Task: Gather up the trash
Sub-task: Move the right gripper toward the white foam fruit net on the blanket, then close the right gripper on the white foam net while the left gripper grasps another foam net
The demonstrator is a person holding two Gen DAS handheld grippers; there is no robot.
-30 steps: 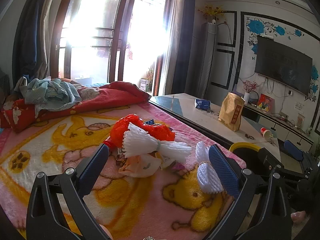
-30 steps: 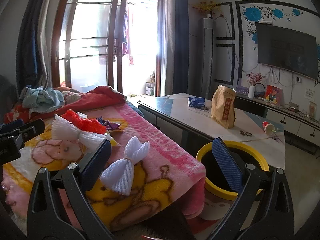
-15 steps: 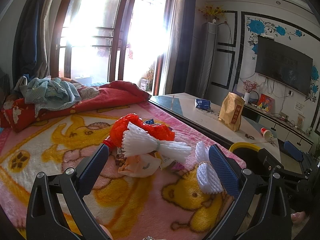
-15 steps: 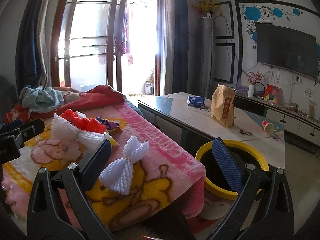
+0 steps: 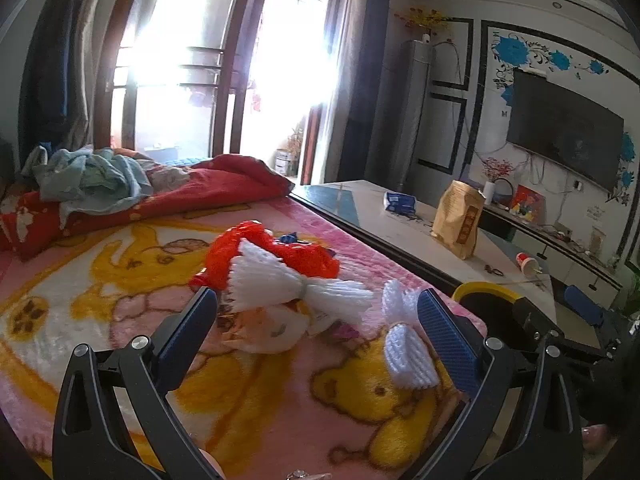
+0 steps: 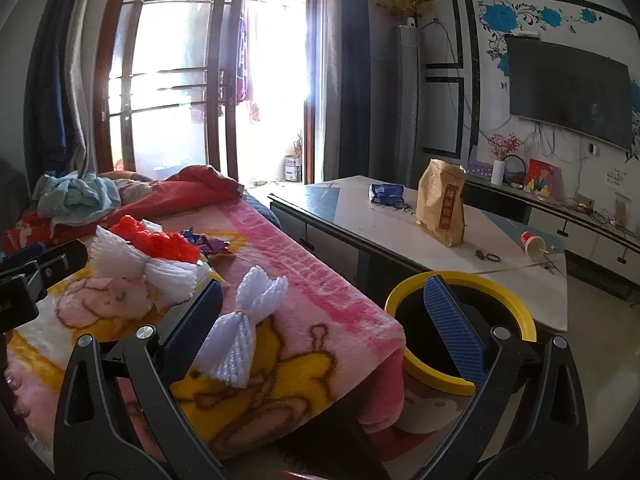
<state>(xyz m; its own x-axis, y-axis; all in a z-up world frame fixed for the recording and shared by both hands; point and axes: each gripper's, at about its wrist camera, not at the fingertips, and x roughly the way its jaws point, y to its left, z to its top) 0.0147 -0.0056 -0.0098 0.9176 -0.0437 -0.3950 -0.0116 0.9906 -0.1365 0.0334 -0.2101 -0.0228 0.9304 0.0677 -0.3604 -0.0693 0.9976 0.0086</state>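
Both grippers, left gripper (image 5: 316, 312) and right gripper (image 6: 324, 304), spread empty; red net (image 5: 272, 254) half-hidden behind white foam net (image 5: 296, 286).

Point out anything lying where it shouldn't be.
Trash sits loose on the blanket: two white foam nets, a red net and crumpled wrappers, none in the yellow-rimmed bin beside it.

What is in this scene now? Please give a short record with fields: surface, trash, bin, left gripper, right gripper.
surface: cartoon blanket on a bed
trash: large white foam net, red foam net, small white foam net, crumpled wrapper
bin: yellow-rimmed bin beside the bed, below the blanket edge
left gripper: open, empty, facing the pile
right gripper: open, empty
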